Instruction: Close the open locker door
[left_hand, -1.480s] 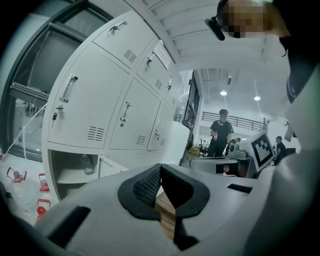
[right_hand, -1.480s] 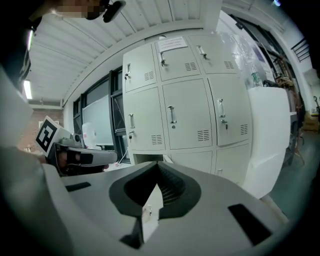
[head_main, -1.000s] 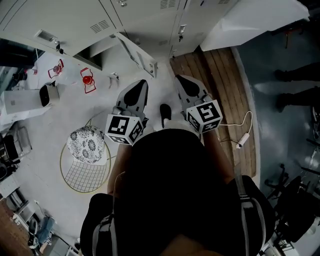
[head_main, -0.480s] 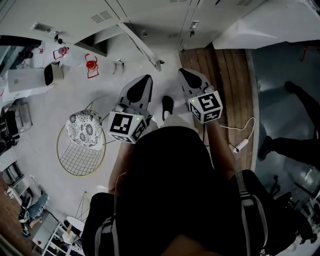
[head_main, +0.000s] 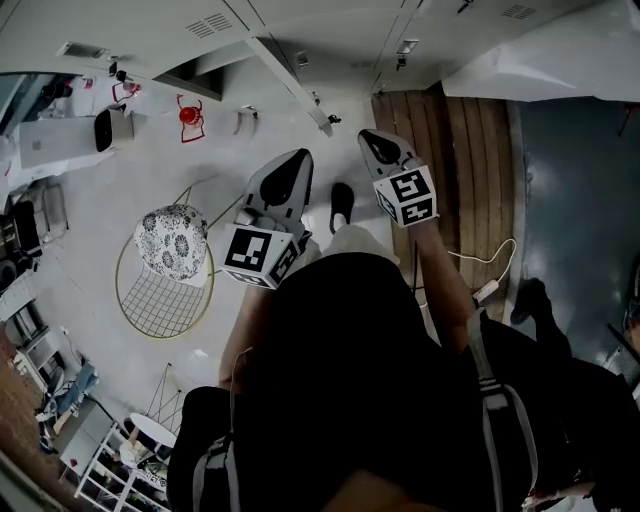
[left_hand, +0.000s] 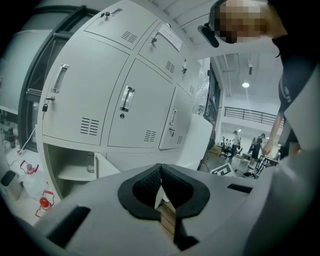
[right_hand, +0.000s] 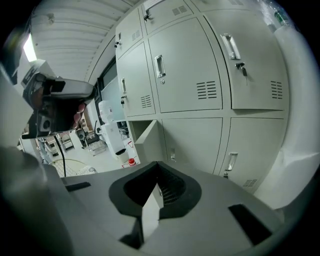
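Grey metal locker door (right_hand: 147, 142) ajar, left gripper (head_main: 289, 160), right gripper (head_main: 372, 139) — fingers (left_hand: 142, 187) clenched, seemingly empty

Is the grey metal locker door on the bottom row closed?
No, the grey metal locker door stands swung open, angled outward.

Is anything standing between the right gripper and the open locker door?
Nothing visible does: only bare floor lies between the right gripper and the open locker door, which juts out ahead and to its left.

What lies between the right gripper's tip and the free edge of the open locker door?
Nothing. In the head view only bare pale floor separates the right gripper from the open locker door.
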